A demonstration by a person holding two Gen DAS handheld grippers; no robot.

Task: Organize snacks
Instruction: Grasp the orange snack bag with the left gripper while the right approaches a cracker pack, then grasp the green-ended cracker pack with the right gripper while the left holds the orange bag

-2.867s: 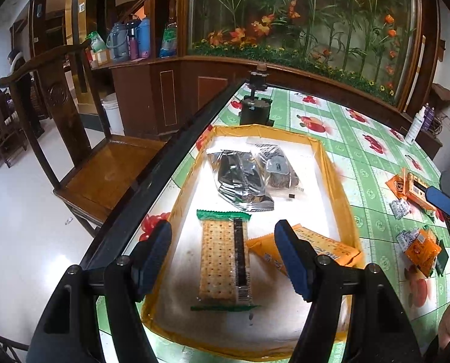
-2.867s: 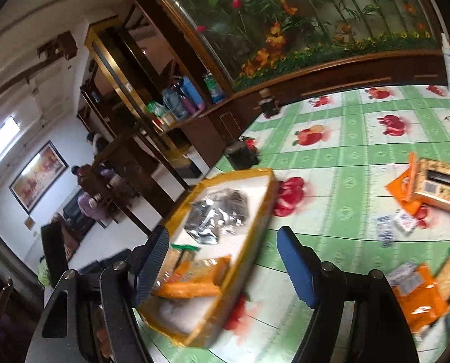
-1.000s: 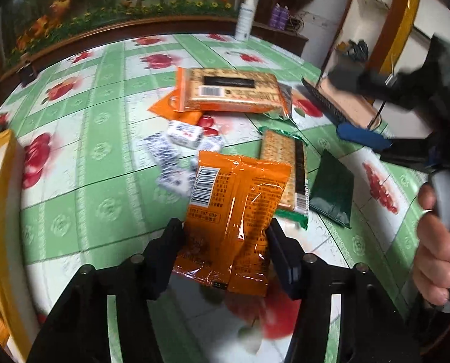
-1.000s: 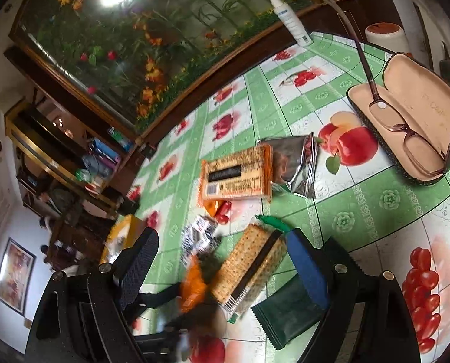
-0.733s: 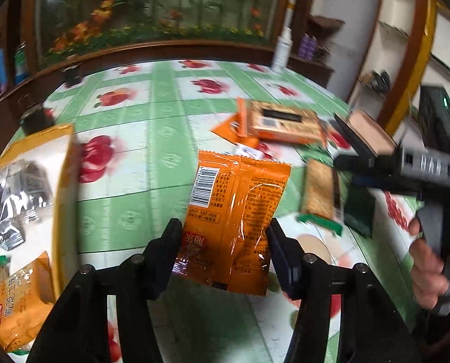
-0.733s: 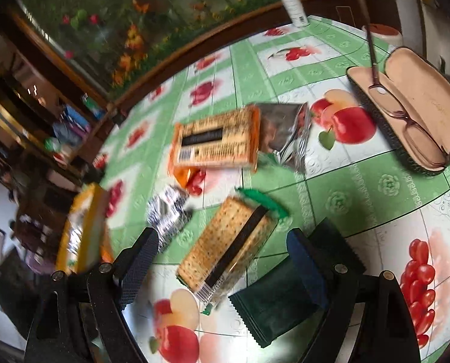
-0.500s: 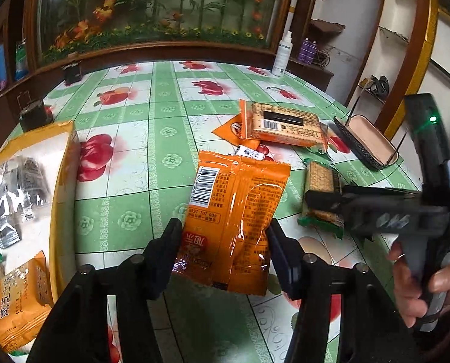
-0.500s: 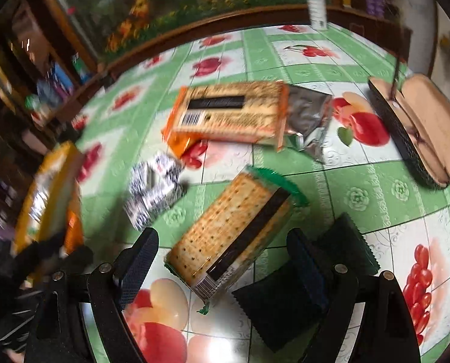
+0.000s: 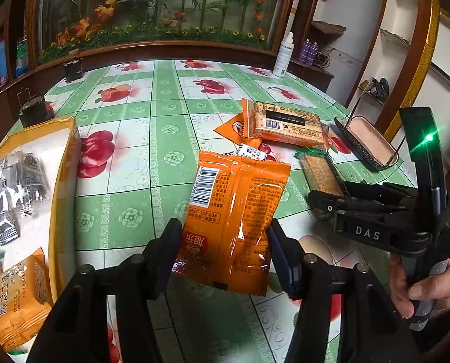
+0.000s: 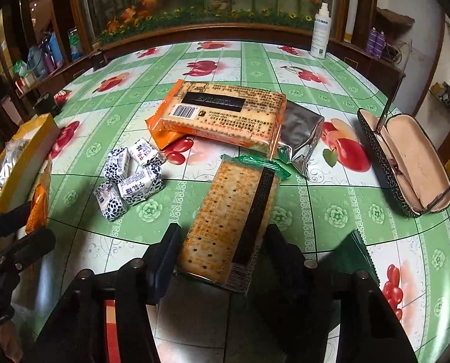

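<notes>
— What are we working on?

— A worktop [image 10: 255, 60] under a green fruit-print cloth, with a planter of flowers along its far edge and wooden shelving around the room.

— And our claws?

— Our left claw [image 9: 221, 242] grips an orange snack packet [image 9: 234, 211], lifted above the cloth. Our right claw [image 10: 221, 242] has closed on the green-ended cracker pack [image 10: 234, 217] near the worktop's near edge.

— What does only one view give us?

— The left view shows inside the yellow tray [image 9: 66, 151] at the left edge: silver packets and an orange pack. The right view alone shows the wrapped candies [image 10: 131, 178] clearly, the silver pouch [image 10: 300, 139] and the open glasses case [image 10: 406, 157].
</notes>
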